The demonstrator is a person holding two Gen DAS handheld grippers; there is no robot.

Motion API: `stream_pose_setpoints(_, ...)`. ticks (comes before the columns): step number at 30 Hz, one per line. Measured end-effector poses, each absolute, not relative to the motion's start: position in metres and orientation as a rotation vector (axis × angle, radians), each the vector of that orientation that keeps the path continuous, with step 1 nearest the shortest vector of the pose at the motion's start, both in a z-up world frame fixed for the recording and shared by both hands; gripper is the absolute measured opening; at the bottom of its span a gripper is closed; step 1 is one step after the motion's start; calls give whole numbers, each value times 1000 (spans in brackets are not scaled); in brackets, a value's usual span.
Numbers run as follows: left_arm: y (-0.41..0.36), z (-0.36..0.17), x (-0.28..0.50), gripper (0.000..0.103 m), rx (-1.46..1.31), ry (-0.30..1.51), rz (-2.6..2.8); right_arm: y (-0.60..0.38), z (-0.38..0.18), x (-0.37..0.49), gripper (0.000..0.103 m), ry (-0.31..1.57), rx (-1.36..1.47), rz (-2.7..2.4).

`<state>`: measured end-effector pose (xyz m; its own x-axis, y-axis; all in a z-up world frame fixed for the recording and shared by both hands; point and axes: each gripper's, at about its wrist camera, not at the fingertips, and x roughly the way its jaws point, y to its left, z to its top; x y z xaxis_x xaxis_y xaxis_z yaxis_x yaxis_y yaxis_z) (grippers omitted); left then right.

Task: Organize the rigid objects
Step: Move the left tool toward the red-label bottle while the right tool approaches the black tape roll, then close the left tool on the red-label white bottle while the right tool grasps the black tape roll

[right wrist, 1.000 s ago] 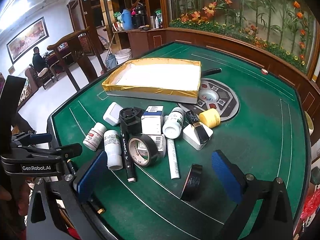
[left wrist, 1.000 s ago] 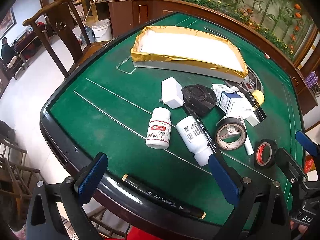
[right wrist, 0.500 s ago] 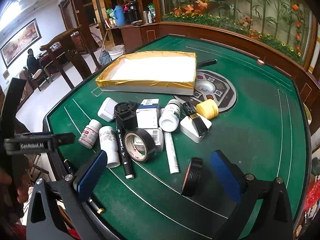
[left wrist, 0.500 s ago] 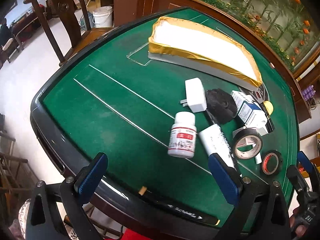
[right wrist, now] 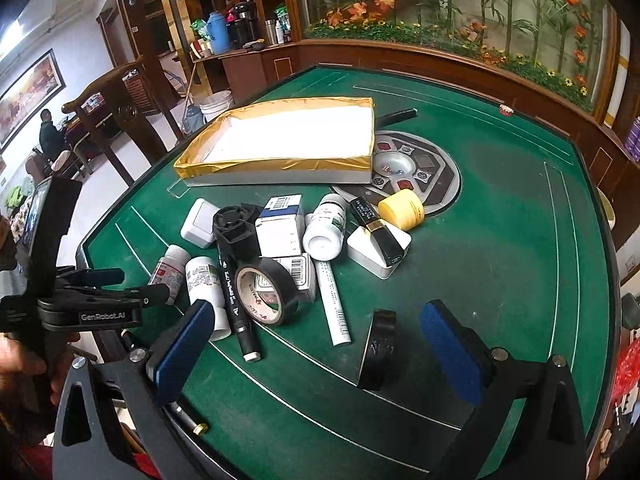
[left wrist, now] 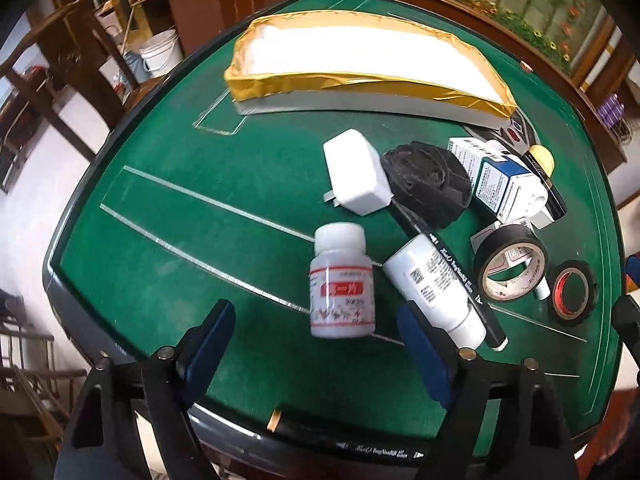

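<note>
Bright daylight, white tray lining glaring, fisheye-bent edges, slight blur

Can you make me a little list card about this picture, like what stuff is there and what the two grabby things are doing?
table: green felt
box: gold-edged, white inside, nothing in it
pile: bottles, small boxes, tape rolls, marker, white plug, yellow jar
left tool: open, in front of the red-label pill bottle, not touching
right tool: open, in front of the standing black tape roll, not touching
bigger tape roll: leaning on the pile
</note>
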<state>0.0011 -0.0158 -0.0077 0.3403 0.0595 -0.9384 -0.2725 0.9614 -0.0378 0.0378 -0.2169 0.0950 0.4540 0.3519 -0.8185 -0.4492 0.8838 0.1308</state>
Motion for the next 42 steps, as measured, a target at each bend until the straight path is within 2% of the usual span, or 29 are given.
stream_pose_setpoints(7,-13,-17,10,70,-172,1234,182,-218,94,40,103,987,-101,457)
stream_pose_setpoints(14,-8,-26,16,39,-182,1249,134,-223,91,43,103,990,-102,423)
stream_pose_setpoints(27,12,-27,0,38,-254,1222,122,-252,73,69,102,1053,-93,353)
stream_pose_setpoints(28,13,-27,-2,38,-262,1220,124,-254,68,70,97,1075,-91,358)
stream_pose_setpoints(30,16,-27,-6,38,-277,1216,126,-257,62,70,76,1114,-91,366)
stream_pose_setpoints(32,17,-27,-7,38,-281,1215,130,-257,55,71,63,1155,-85,380)
stream_pose_setpoints(34,15,-26,-5,38,-285,1212,131,-256,50,70,60,1169,-89,386)
stream_pose_setpoints(35,15,-26,-7,38,-287,1211,131,-254,48,70,53,1171,-94,393)
stream_pose_setpoints(36,16,-26,-10,38,-290,1209,133,-251,47,70,40,1177,-104,404)
stream_pose_setpoints(37,16,-26,-10,38,-293,1208,135,-249,45,71,33,1181,-106,413)
stream_pose_setpoints(38,16,-26,-9,38,-296,1207,136,-246,44,71,18,1188,-113,421)
stream_pose_setpoints(39,15,-26,-6,38,-300,1206,139,-244,44,71,15,1191,-122,425)
stream_pose_setpoints(42,18,-26,-7,38,-315,1205,145,-240,44,70,15,1190,-136,438)
